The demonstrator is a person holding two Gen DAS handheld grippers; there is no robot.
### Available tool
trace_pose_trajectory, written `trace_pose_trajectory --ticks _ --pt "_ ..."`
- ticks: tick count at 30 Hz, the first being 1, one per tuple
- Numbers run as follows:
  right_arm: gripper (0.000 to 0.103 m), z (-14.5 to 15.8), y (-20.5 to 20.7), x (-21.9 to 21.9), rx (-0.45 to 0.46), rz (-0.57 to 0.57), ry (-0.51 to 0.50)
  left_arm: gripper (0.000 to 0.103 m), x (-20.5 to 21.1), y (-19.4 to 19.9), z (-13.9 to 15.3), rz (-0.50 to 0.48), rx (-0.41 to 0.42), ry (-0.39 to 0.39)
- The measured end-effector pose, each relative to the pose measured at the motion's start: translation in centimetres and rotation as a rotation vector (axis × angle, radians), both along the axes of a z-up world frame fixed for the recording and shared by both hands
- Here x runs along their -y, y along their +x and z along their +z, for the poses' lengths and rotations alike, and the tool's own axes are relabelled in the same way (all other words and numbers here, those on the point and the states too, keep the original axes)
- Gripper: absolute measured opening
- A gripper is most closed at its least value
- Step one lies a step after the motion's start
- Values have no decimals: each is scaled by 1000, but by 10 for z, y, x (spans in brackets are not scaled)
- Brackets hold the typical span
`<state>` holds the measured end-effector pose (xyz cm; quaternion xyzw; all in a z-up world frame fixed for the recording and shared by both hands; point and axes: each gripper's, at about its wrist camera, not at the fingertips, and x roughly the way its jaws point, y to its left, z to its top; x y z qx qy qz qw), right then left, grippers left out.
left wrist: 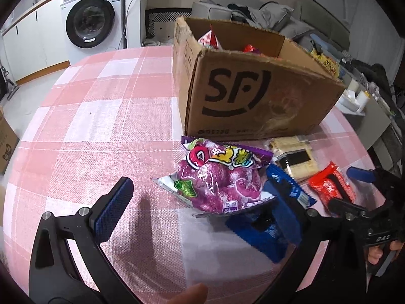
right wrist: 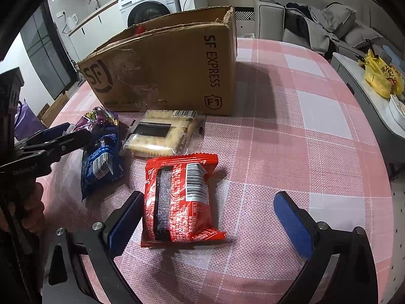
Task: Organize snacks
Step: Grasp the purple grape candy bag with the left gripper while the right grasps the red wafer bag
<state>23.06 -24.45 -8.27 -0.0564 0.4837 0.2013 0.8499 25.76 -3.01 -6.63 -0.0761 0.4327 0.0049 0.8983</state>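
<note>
An open SF cardboard box (left wrist: 253, 93) stands on the pink checked tablecloth and holds some snacks; it also shows in the right wrist view (right wrist: 172, 68). In front of it lie a purple snack bag (left wrist: 222, 177), a blue packet (left wrist: 286, 192), a clear cracker pack (left wrist: 293, 157) and a red packet (left wrist: 331, 187). My left gripper (left wrist: 202, 200) is open, its fingers on either side of the purple bag. My right gripper (right wrist: 207, 217) is open around the red packet (right wrist: 179, 197), close above the cloth. The blue packet (right wrist: 101, 157) and cracker pack (right wrist: 162, 134) lie beyond it.
A washing machine (left wrist: 91, 22) and white cabinets stand beyond the table's far edge. A grey sofa with clothes (right wrist: 324, 22) is behind the box. A side counter with a yellow bag (right wrist: 382, 76) lies to the right. A cardboard carton (left wrist: 6, 141) sits on the floor at left.
</note>
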Motion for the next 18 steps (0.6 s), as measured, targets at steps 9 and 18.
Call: trace_pose_trajectory --ticks 9,18 --pt "102 1 -4 -4 -8 32 9 94 -10 9 -10 0 -1 -2" --pt "81 5 -9 -9 -10 77 10 59 0 4 -12 -48 13 -14"
